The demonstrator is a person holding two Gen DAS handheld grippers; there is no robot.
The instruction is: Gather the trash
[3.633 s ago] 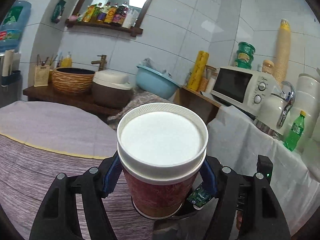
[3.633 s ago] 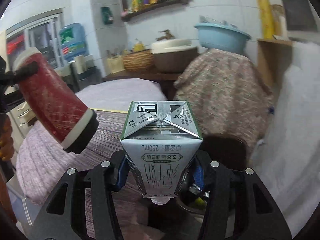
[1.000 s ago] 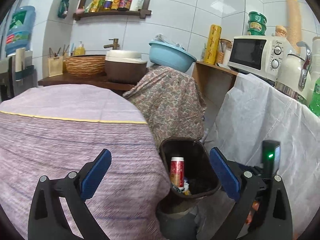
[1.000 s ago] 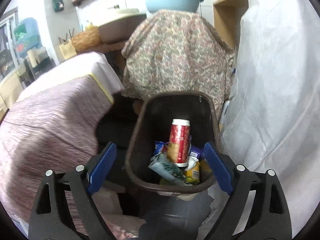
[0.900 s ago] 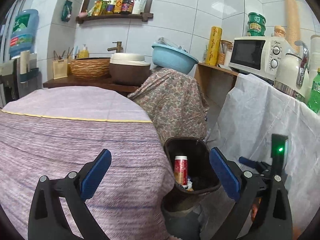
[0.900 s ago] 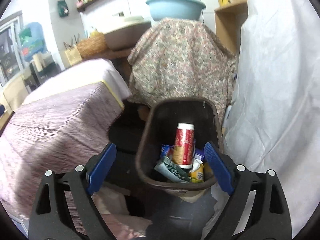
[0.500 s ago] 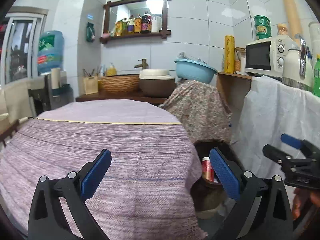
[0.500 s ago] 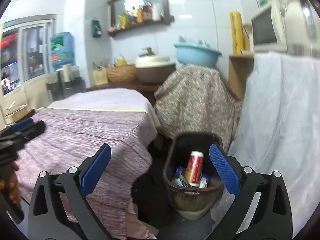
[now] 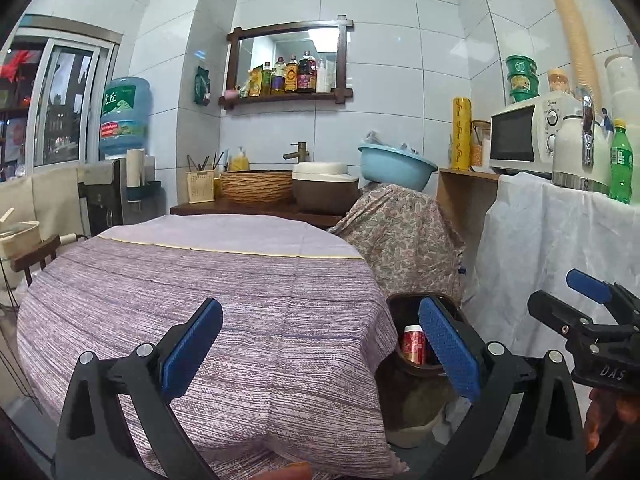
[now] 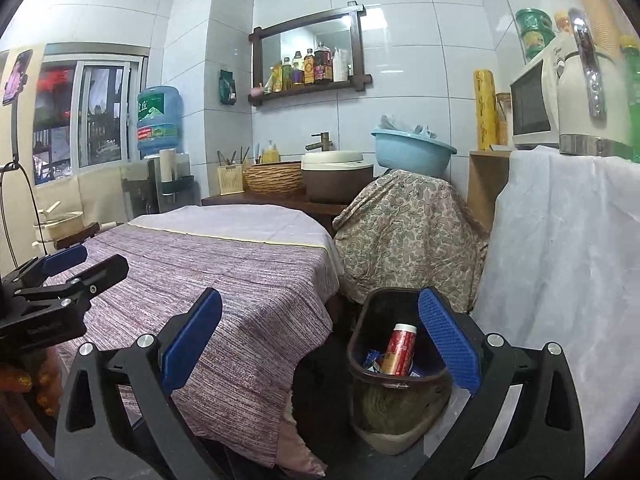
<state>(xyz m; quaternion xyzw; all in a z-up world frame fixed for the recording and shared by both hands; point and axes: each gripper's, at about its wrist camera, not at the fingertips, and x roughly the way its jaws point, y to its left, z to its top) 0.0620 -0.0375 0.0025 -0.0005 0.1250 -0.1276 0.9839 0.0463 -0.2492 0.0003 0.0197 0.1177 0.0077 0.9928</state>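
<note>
Trash sits in the brown bin (image 10: 396, 378) on the floor just beside the table (image 10: 240, 280), a red cup (image 10: 400, 346) standing upright on top of the wrappers. My left claw (image 9: 320, 346) and my right claw (image 10: 320, 344) both hang spread wide and empty, raised level with the tabletop. I see nothing lying on the purple cloth, so I judge the collecting done.

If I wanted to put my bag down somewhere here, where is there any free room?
The purple-clothed table shows a wide bare top, from its yellow stripe to the near edge. Crowded spots: the brown trash bin holds a red cup and wrappers, and the wooden counter carries a basket and pot.
</note>
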